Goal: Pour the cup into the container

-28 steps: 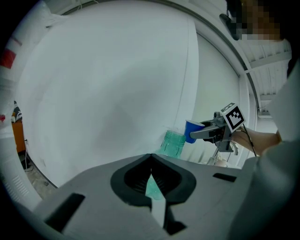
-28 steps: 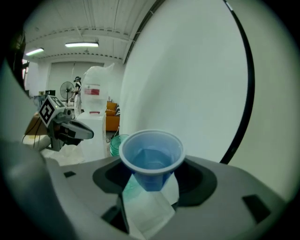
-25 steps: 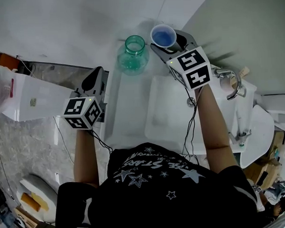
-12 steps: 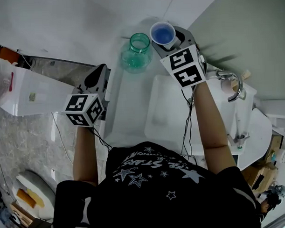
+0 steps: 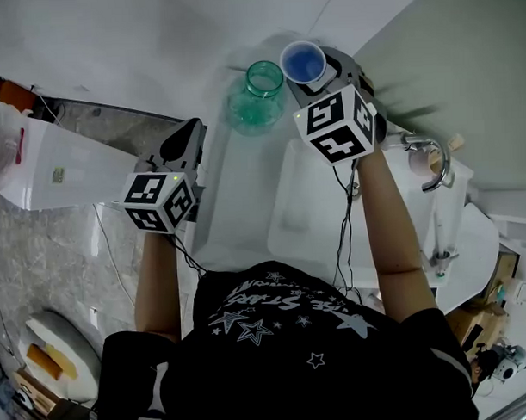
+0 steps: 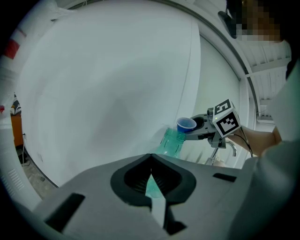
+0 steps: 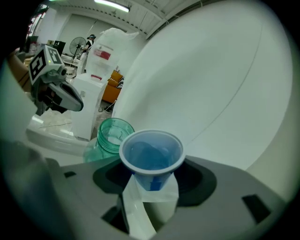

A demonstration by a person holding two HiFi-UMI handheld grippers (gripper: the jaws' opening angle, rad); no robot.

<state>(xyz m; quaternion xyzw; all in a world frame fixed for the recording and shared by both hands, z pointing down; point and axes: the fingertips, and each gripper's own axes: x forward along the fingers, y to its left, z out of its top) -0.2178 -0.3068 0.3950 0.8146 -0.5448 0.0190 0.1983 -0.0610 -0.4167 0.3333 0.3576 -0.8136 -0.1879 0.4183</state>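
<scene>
My right gripper (image 5: 314, 71) is shut on a blue paper cup (image 5: 303, 62), which it holds upright in the air just right of a green glass jar (image 5: 261, 95). In the right gripper view the cup (image 7: 151, 154) sits between the white pads, its rim close to the jar's open mouth (image 7: 112, 133). The jar stands on the white counter by the wall. My left gripper (image 5: 181, 143) hovers lower left of the jar, shut and empty. In the left gripper view the jar (image 6: 172, 140) and the cup (image 6: 186, 124) lie ahead of the jaws.
A white sink basin (image 5: 308, 207) lies under my right arm, with a chrome faucet (image 5: 431, 156) at its right. A white box-like appliance (image 5: 46, 169) stands at the left. The wall rises directly behind the jar.
My right gripper has shifted the cup a little nearer to the jar's mouth and its marker cube has turned. The left gripper has hardly moved.
</scene>
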